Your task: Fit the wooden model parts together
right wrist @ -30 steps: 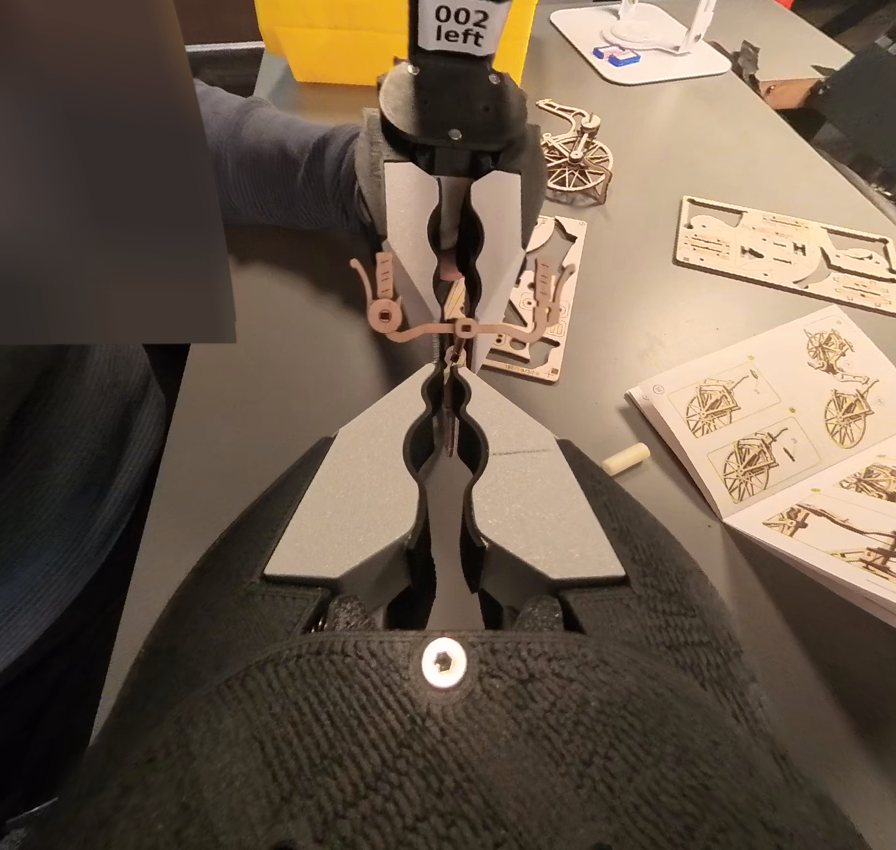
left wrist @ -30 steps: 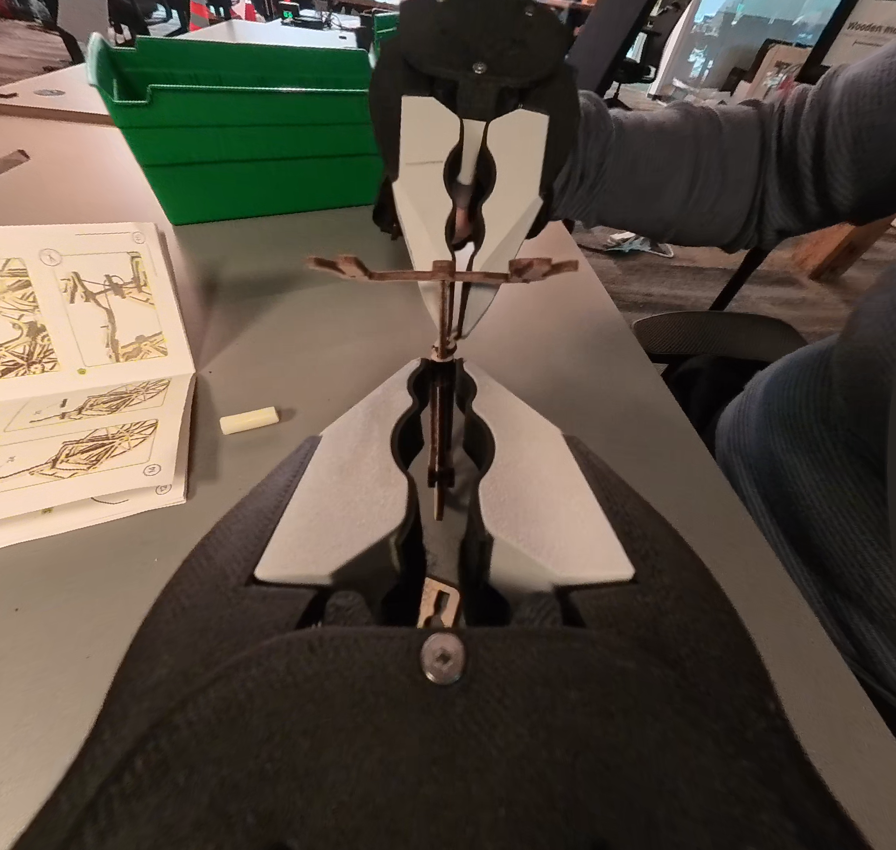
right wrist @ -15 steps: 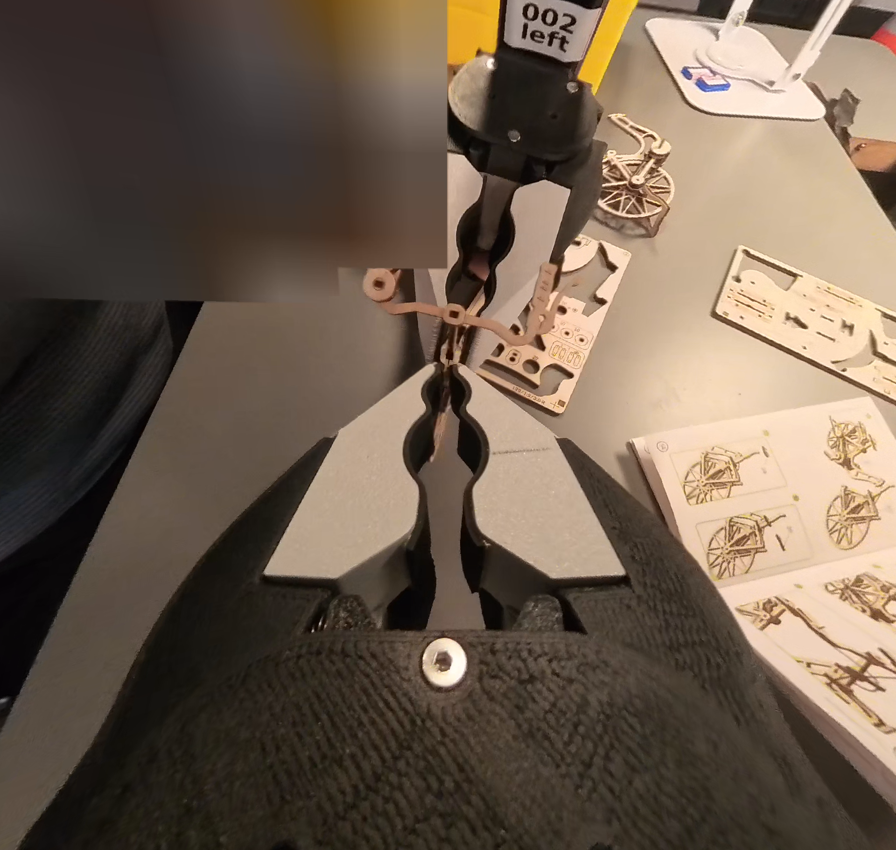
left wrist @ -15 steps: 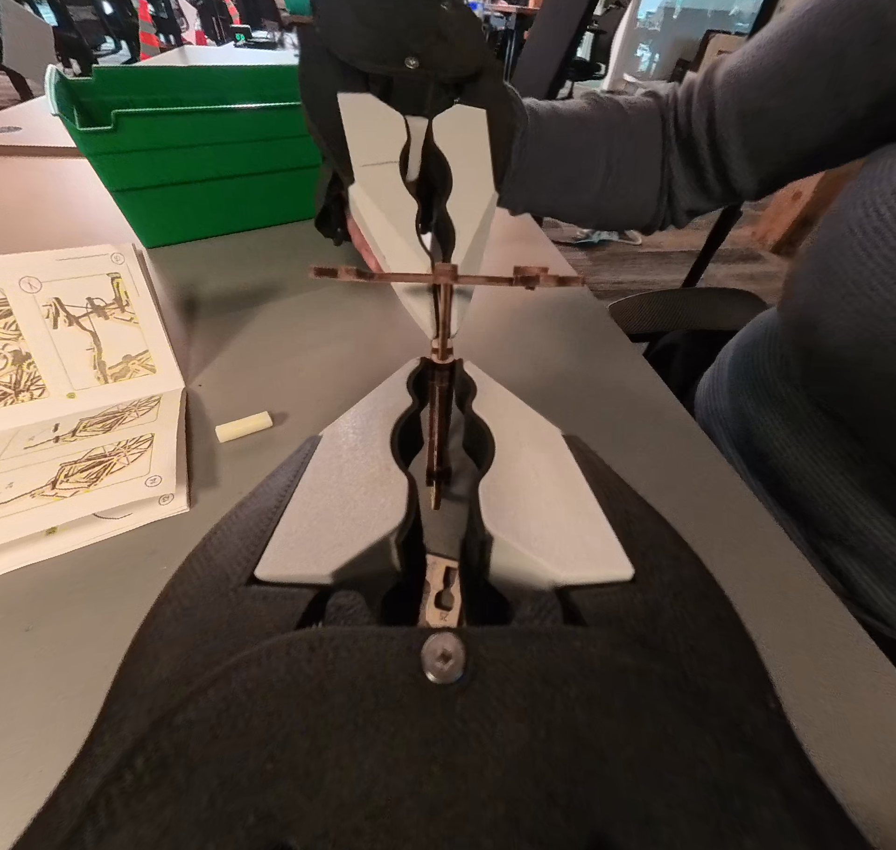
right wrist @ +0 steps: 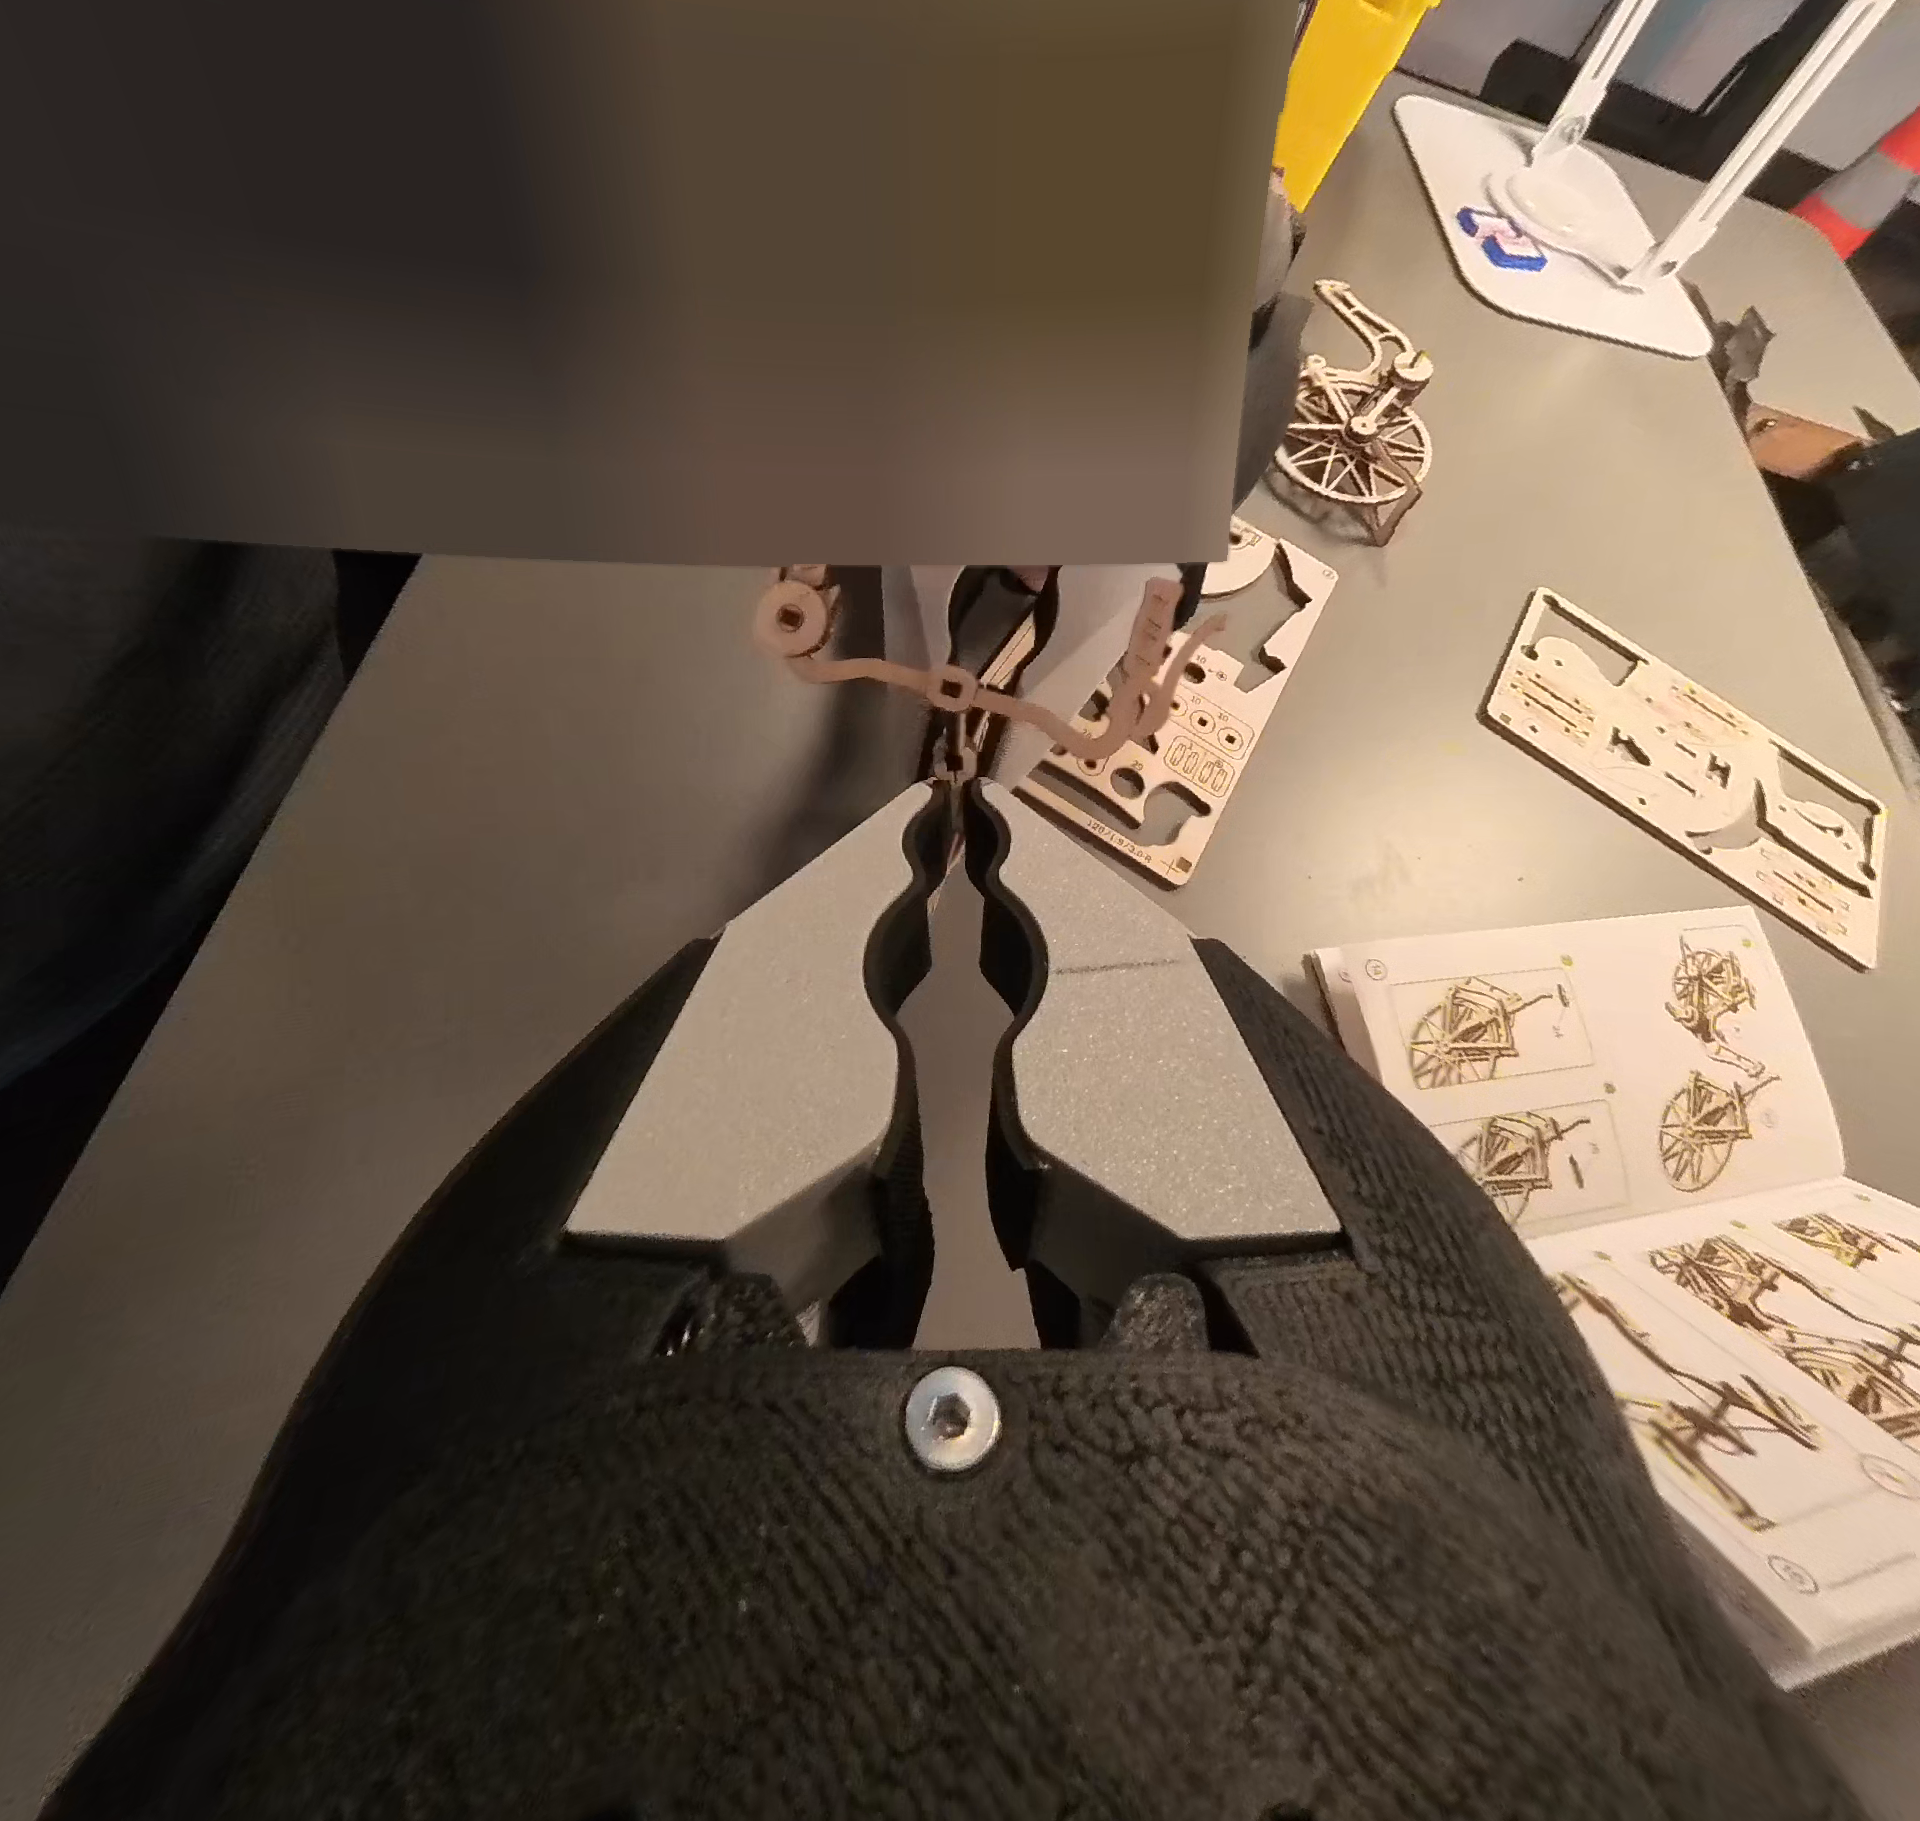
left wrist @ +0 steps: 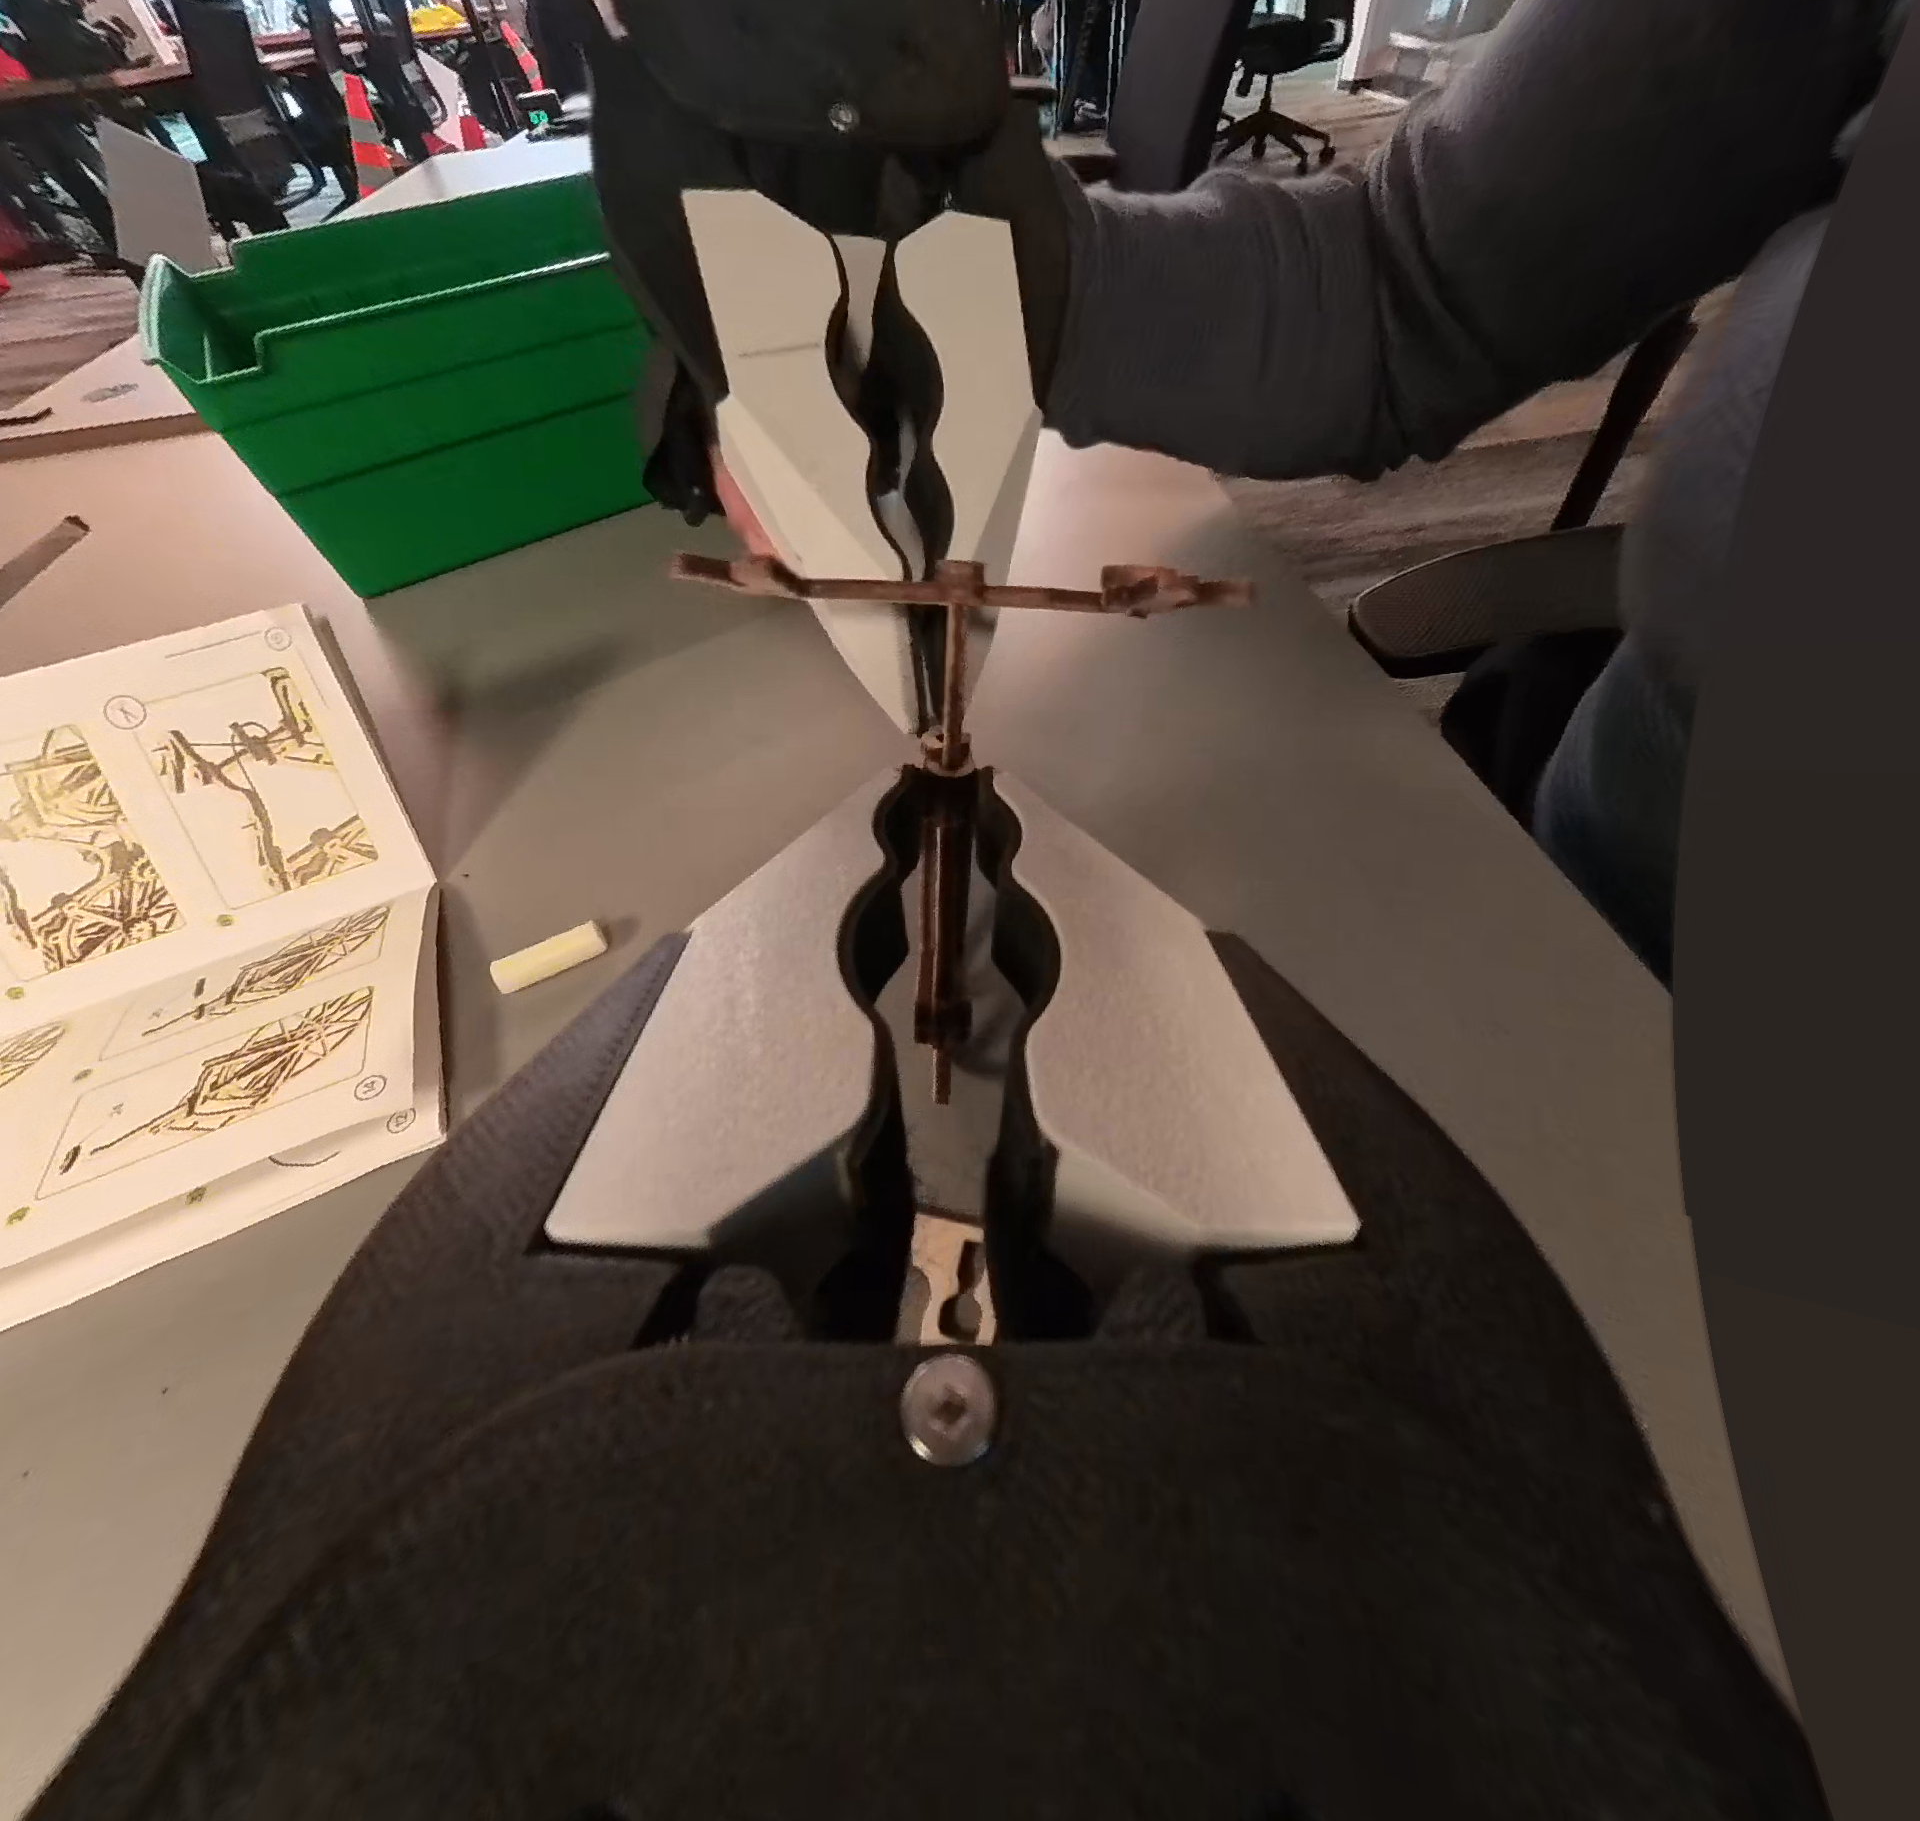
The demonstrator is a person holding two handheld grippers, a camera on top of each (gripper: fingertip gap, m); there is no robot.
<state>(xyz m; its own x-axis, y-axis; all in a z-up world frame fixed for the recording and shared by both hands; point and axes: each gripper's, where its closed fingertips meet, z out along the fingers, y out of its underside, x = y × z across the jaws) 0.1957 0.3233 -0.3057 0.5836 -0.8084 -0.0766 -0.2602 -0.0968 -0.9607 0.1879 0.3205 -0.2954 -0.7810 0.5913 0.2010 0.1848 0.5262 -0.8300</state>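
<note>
Left wrist view shows, nearest, the left gripper [left wrist: 943, 779] with its jaws closed on a thin wooden strut [left wrist: 940, 924] that runs straight out along the fingers, edge-on to the camera. Just past the fingertips the strut carries a crossbar piece [left wrist: 961, 587] set square to it, its long axis lying left to right, and the whole wooden assembly is held in the air above the grey table [left wrist: 665, 711]. Facing it from the far side, the right gripper [left wrist: 930, 680] points back tip to tip, its jaws drawn together around the same joint; from the right wrist view that gripper [right wrist: 951, 795] is pinched on a small wooden end just short of the crossbar's [right wrist: 956, 685] square centre hole. So the coming move seems to turn on keeping both grippers on one line with the strut's axis, pushing toward each other, with neither nearer than the other. Nothing stands between them. To the side lie an open instruction booklet [left wrist: 197, 898] and a small pale peg [left wrist: 548, 958]; farther off, stacked green bins [left wrist: 436, 400]. On the other side rest punched part sheets [right wrist: 1683, 774], a half-built wheel assembly [right wrist: 1351, 441] and a white stand [right wrist: 1558, 213].
</note>
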